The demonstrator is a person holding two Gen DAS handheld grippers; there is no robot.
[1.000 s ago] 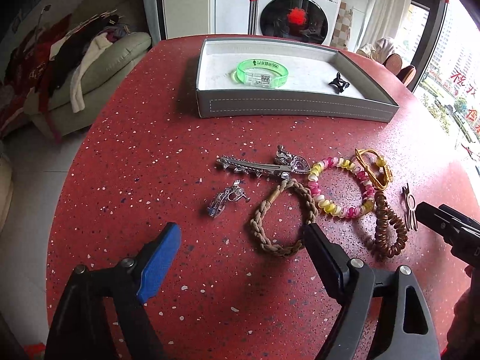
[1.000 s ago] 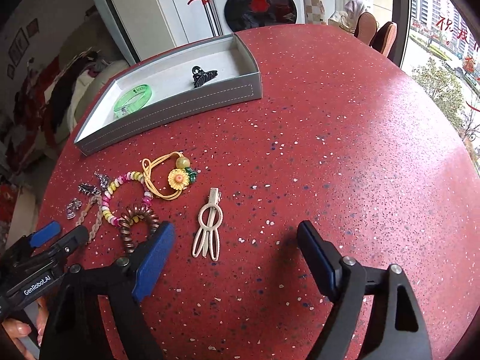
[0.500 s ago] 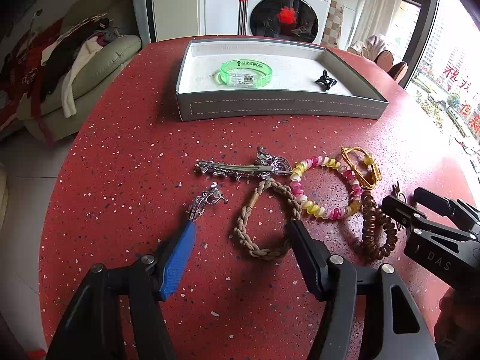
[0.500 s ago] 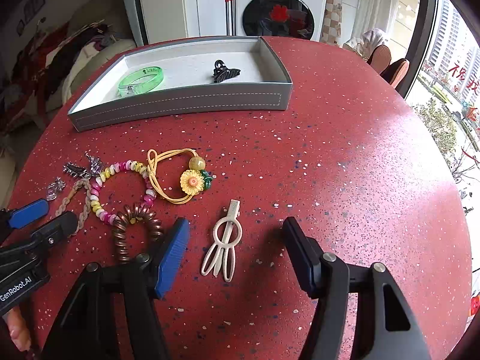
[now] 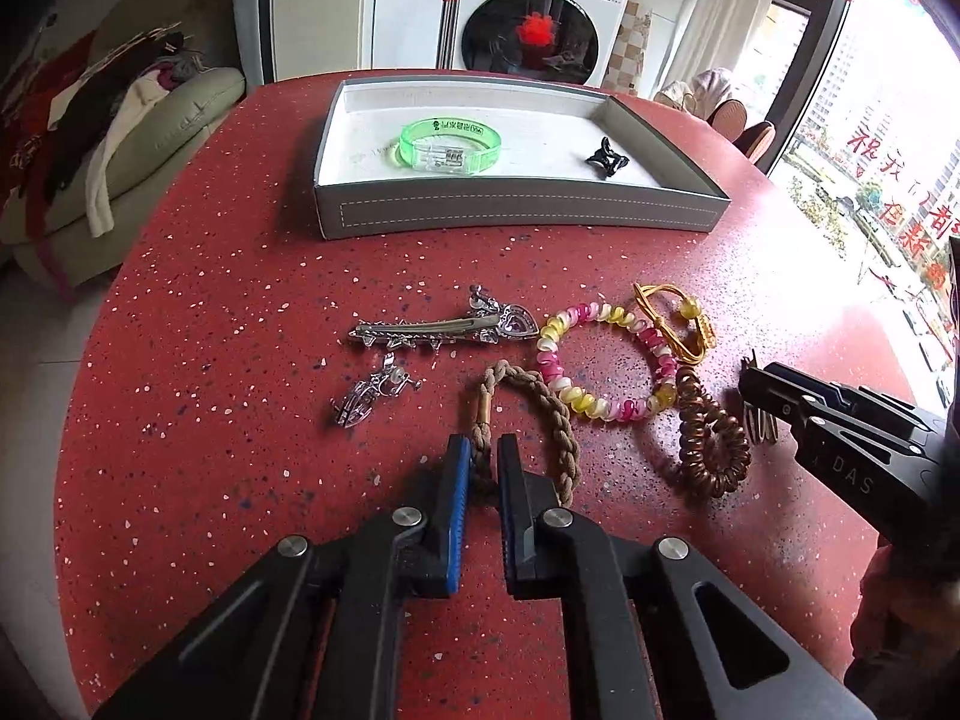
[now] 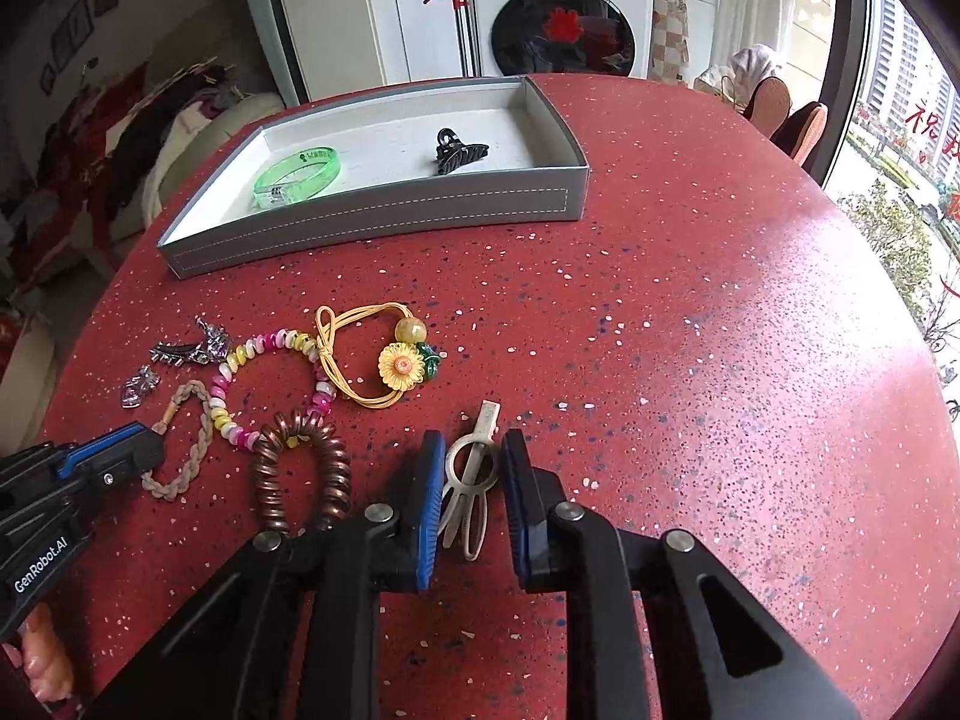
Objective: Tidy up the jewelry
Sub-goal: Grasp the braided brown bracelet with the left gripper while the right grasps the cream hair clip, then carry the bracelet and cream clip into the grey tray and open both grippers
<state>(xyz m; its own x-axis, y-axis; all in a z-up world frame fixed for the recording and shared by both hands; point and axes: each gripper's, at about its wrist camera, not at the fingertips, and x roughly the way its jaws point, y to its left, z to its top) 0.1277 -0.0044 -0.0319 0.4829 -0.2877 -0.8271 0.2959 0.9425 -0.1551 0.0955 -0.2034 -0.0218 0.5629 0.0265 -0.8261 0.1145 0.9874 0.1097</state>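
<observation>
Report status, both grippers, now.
Left gripper shut on braided bracelet. Right gripper closing around cream hair clip, contact unclear. Tray path clear.

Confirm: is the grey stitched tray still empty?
Not empty. The grey stitched tray holds a translucent green bangle and a black claw hair clip; all other pieces lie outside it on the red speckled table.

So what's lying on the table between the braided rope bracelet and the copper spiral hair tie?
The pink and yellow beaded bracelet curves between the rope bracelet and the spiral hair tie, nearly touching both; the left wrist view shows it best.
</observation>
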